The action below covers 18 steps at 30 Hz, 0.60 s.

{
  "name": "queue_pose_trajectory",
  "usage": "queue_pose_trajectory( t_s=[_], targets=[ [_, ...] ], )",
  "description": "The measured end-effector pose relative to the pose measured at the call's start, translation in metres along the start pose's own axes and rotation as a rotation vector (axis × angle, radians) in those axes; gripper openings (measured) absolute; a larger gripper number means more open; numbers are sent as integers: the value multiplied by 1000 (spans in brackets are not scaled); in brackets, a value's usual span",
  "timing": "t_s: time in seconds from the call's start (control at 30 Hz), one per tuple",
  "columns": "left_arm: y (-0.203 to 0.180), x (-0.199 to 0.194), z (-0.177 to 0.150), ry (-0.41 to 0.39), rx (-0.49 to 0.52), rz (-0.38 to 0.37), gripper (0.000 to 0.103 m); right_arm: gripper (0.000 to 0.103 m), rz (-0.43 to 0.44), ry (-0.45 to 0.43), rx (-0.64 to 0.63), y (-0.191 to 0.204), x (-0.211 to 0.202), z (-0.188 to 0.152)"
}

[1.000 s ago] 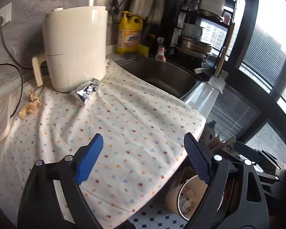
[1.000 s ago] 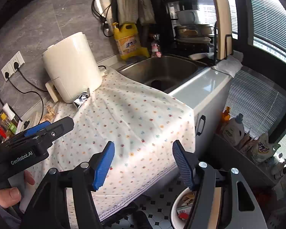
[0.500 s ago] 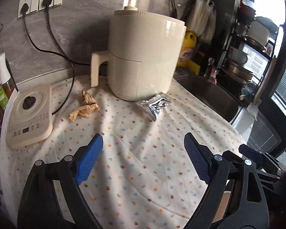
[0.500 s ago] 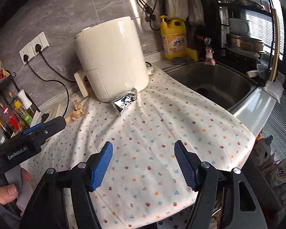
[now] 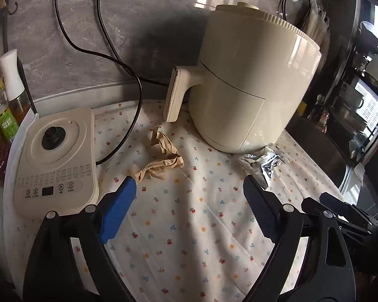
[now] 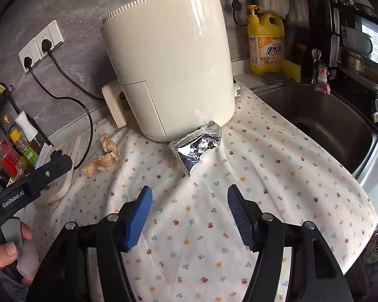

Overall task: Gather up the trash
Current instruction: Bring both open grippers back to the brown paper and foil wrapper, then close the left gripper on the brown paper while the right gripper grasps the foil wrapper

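A crumpled brown paper scrap (image 5: pixel 161 158) lies on the flowered cloth, just beyond my open, empty left gripper (image 5: pixel 189 196); it also shows in the right wrist view (image 6: pixel 102 159). A silver foil packet (image 6: pixel 197 148) leans against the base of the cream air fryer (image 6: pixel 168 63), straight ahead of my open, empty right gripper (image 6: pixel 189 201). The packet shows in the left wrist view (image 5: pixel 264 162) at the right. The left gripper's body (image 6: pixel 30 183) shows at the left edge of the right wrist view.
A cream kettle base (image 5: pixel 55 158) sits left of the paper, with bottles (image 5: pixel 2 105) beyond it. Black cords (image 5: pixel 128 75) run to wall sockets. A steel sink (image 6: pixel 322 118) lies to the right, a yellow detergent bottle (image 6: pixel 265 45) behind it. The flowered cloth (image 6: pixel 264 176) covers the counter.
Both grippers have swung left and moved in over the counter toward the air fryer. The floor bin has left view; the paper scrap and foil packet are now much closer. Both stay open.
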<state>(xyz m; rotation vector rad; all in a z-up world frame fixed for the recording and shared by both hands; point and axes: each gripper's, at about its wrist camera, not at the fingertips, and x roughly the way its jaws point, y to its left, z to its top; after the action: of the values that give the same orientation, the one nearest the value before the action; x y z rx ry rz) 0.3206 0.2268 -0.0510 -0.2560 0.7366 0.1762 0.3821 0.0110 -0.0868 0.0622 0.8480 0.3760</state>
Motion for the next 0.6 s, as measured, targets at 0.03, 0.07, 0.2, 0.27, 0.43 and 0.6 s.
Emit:
queue_pose_trajectory(
  t_s=[0.03, 0.07, 0.2, 0.27, 0.43, 0.6],
  targets=[
    [2, 6, 3, 4, 2, 1, 86, 61, -1, 3, 1, 1, 6, 3],
    [3, 11, 6, 8, 5, 2, 86, 60, -1, 5, 2, 2, 12, 6],
    [8, 36, 15, 32, 16, 9, 86, 57, -1, 26, 17, 1, 39, 14],
    [9, 49, 18, 46, 22, 16, 86, 56, -3, 40, 23, 1, 51, 16],
    [14, 76, 22, 82, 39, 22, 84, 56, -12, 56, 35, 0, 75, 21],
    [22, 103, 20, 131, 37, 45, 82, 55, -27, 75, 42, -1, 97, 25]
  ],
)
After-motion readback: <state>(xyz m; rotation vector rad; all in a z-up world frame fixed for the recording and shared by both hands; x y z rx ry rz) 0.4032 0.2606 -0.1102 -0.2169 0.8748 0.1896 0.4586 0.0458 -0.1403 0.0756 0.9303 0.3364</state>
